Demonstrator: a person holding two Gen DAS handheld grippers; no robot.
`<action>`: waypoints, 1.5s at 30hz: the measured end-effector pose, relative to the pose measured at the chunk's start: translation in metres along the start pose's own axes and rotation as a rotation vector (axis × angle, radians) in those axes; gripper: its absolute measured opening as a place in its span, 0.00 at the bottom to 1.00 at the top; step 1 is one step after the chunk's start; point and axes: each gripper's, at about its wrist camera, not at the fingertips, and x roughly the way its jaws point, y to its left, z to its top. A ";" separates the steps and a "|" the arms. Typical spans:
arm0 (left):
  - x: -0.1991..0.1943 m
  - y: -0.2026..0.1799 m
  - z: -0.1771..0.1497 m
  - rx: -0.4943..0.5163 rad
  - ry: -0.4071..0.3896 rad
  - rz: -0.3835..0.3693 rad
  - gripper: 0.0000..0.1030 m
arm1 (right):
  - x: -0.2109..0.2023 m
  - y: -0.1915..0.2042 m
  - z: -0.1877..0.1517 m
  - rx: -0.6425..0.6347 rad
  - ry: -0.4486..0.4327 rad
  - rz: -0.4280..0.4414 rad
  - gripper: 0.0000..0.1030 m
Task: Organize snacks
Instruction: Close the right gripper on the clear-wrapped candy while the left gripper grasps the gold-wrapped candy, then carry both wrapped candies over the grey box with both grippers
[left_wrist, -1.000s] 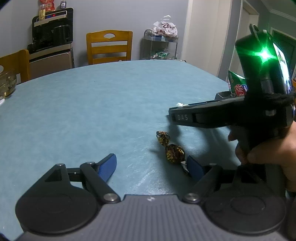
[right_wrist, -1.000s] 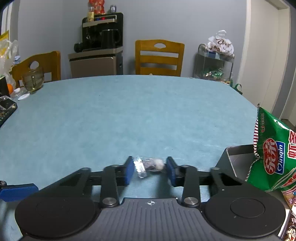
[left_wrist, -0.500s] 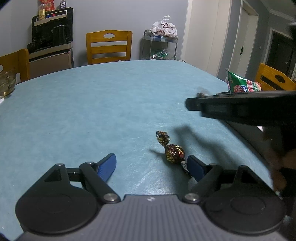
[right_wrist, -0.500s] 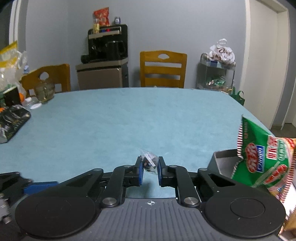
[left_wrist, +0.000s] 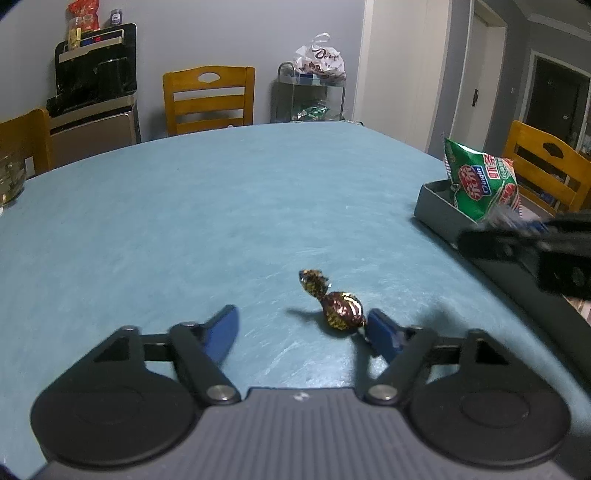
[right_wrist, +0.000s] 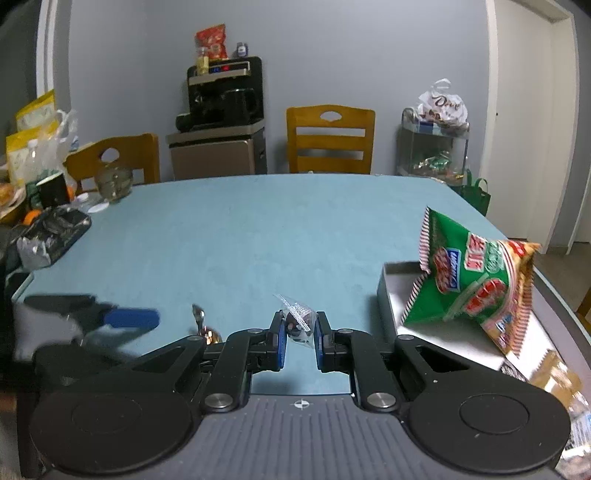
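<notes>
Left gripper (left_wrist: 301, 326): jaws apart and just been closing, straddling a gold-brown foil candy (left_wrist: 338, 304) on the blue table (left_wrist: 184, 221); the candy lies beside the right pad, the left pad clear of it.

Right gripper (right_wrist: 298, 332): clamped on a small clear-wrapped sweet (right_wrist: 298, 321) (contents indistinct).

Grey tray (right_wrist: 391, 295): right table edge, holding a green snack bag (right_wrist: 469, 277).
</notes>
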 end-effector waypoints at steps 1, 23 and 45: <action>0.000 0.000 0.000 0.000 -0.002 -0.007 0.64 | -0.003 0.000 -0.002 -0.005 0.004 0.002 0.17; -0.009 0.000 -0.001 0.019 -0.035 -0.084 0.10 | -0.060 -0.017 -0.019 -0.012 -0.023 -0.005 0.17; 0.011 -0.024 0.011 -0.009 0.035 -0.022 0.66 | -0.070 -0.066 -0.033 0.095 -0.053 0.103 0.17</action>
